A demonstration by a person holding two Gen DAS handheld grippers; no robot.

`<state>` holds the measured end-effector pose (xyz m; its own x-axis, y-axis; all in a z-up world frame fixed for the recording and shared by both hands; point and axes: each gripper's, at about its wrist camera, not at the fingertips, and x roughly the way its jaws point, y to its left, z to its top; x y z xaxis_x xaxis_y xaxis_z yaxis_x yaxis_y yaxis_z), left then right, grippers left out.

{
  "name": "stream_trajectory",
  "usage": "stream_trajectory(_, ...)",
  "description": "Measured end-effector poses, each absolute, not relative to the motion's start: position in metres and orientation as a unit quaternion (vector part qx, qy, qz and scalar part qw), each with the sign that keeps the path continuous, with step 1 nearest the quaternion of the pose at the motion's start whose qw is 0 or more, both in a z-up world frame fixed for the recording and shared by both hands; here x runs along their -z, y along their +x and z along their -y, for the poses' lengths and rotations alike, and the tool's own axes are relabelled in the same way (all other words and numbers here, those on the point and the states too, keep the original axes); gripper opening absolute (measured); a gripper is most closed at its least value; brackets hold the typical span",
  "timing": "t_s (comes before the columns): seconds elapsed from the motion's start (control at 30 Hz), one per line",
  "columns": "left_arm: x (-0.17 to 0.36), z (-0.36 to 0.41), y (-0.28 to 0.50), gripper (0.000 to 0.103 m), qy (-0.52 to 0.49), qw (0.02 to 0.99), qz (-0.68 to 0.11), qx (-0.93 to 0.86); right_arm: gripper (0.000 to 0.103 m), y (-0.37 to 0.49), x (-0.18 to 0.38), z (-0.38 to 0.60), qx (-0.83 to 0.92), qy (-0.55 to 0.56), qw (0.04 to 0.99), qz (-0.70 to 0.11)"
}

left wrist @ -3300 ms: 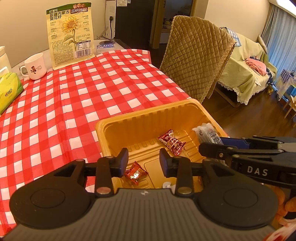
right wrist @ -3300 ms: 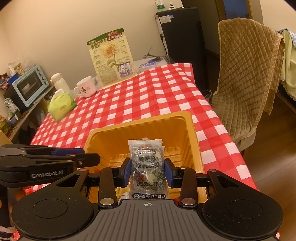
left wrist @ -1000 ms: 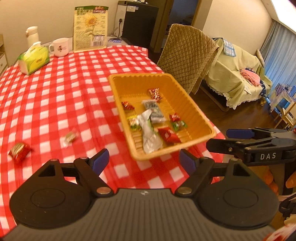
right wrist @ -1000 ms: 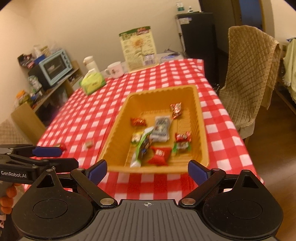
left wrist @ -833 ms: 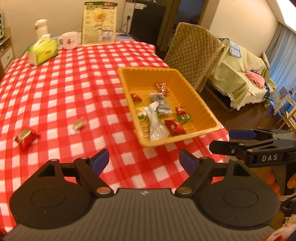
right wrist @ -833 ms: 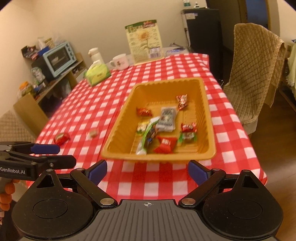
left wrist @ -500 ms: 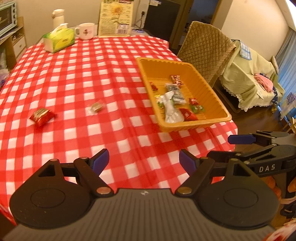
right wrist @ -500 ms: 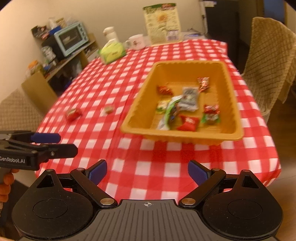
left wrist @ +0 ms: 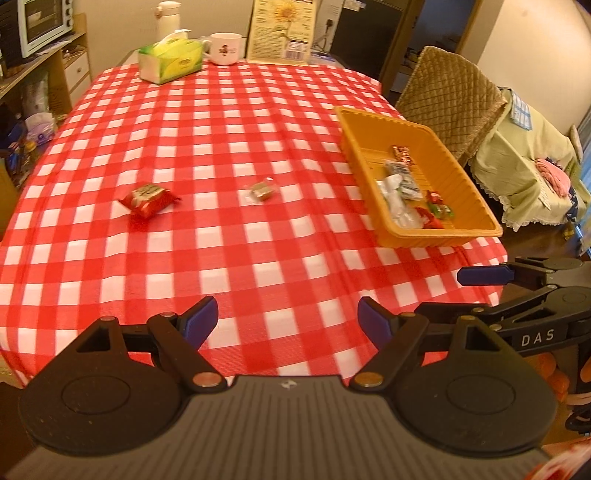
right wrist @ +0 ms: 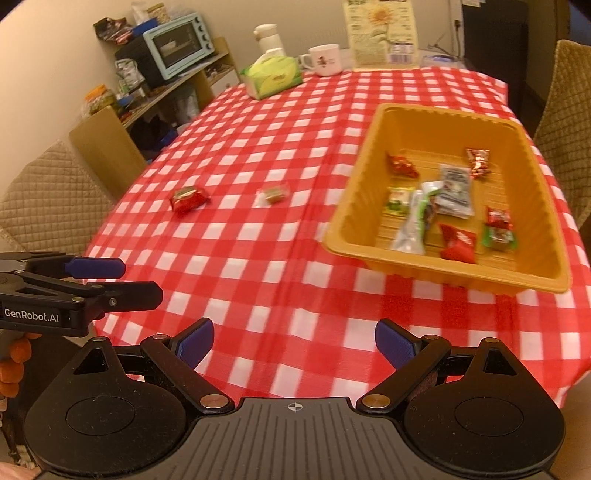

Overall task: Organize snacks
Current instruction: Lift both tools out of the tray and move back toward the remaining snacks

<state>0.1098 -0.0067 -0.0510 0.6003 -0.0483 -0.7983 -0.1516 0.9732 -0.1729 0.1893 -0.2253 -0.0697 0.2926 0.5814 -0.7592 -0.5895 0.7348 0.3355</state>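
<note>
An orange tray (left wrist: 476, 232) (right wrist: 373, 155) stands at the right of the red-checked table and holds several wrapped snacks. Two snacks lie loose on the cloth: a red packet (left wrist: 149, 196) (right wrist: 188, 198) and a small clear-wrapped brown one (left wrist: 261, 190) (right wrist: 272, 194). My left gripper (left wrist: 287, 320) hangs open over the table's near edge, nothing between its fingers. My right gripper (right wrist: 294, 341) is open too and empty, near the front edge, left of the tray. Each gripper shows at the side of the other's view.
At the far end stand a green tissue box (left wrist: 170, 61), a white mug (left wrist: 224, 48) and a sunflower-seed bag (left wrist: 283, 31). A quilted chair (left wrist: 452, 96) sits behind the tray. Shelves with a toaster oven (right wrist: 177, 44) line the left wall.
Both grippers have drawn back and swung left from the tray, which now sits farther right in both views. The two loose snacks have come nearer the middle of the views. The jaws stayed wide.
</note>
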Motion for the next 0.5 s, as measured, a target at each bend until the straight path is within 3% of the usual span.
stream_trajectory(0.5, 0.057, -0.051, 0.102, 0.081, -0.117, 0.884, -0.451, -0.045, 0.094, 0.19, 0.078, 0.164, -0.37, -0.008, 0.794, -0.482)
